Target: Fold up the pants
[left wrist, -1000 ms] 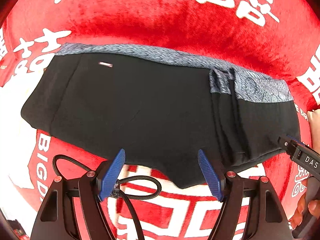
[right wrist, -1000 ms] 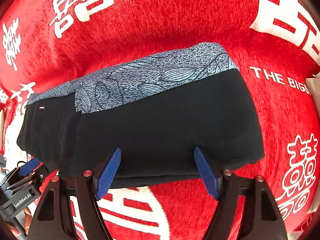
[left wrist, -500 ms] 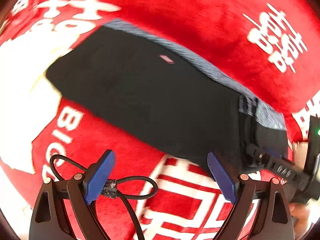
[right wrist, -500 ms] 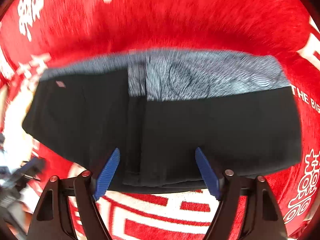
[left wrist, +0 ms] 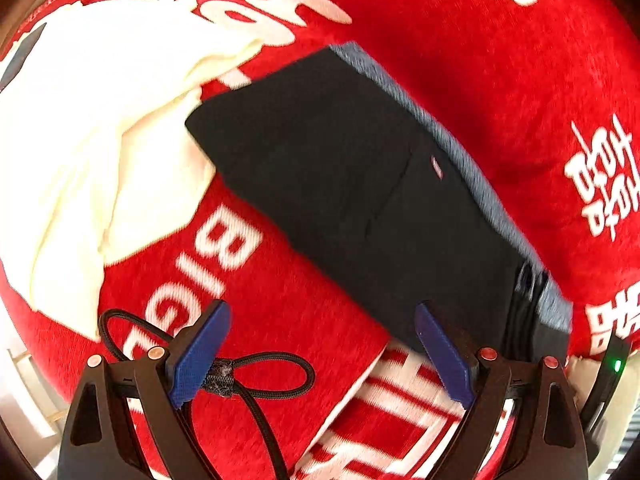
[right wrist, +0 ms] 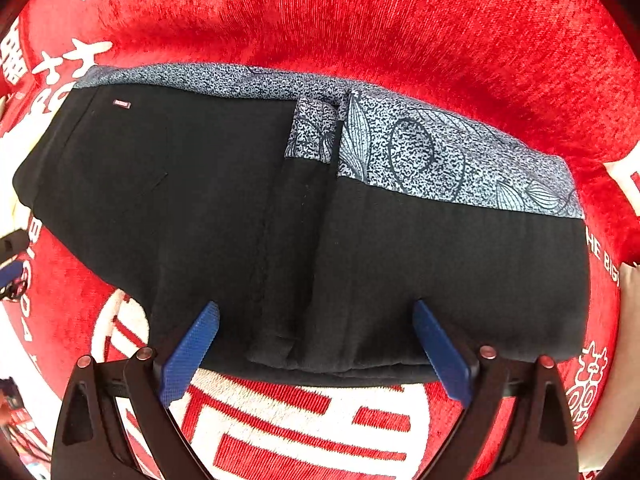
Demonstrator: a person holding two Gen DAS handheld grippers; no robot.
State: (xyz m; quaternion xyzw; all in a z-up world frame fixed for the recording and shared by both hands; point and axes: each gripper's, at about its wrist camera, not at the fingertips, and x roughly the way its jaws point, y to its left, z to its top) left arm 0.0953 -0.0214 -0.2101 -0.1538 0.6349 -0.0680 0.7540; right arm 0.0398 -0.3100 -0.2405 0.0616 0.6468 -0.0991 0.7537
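The folded black pants [left wrist: 360, 184] with a grey leaf-print waistband [right wrist: 440, 160] lie flat on a red blanket [right wrist: 360, 20]. My left gripper [left wrist: 320, 309] stands open over the blanket at the pants' near left edge, its right pad [left wrist: 440, 356] against the hem and nothing between its pads. My right gripper [right wrist: 315, 307] hovers over the near hem of the pants [right wrist: 240, 200]; its jaws are opening and the pads do not press the cloth. A small label [right wrist: 122, 104] shows on the left half.
A white cloth [left wrist: 100, 120] lies crumpled on the blanket left of the pants. White letters and characters [left wrist: 224, 236] mark the blanket [left wrist: 500, 60]. A black cable loop [left wrist: 260, 376] hangs at the left gripper. The other gripper's tip [right wrist: 10, 264] shows at the far left.
Both grippers' jaws have widened. The left view has slid left and rolled, so the pants now lie diagonally with the white cloth in view. The right view has shifted left along the hem.
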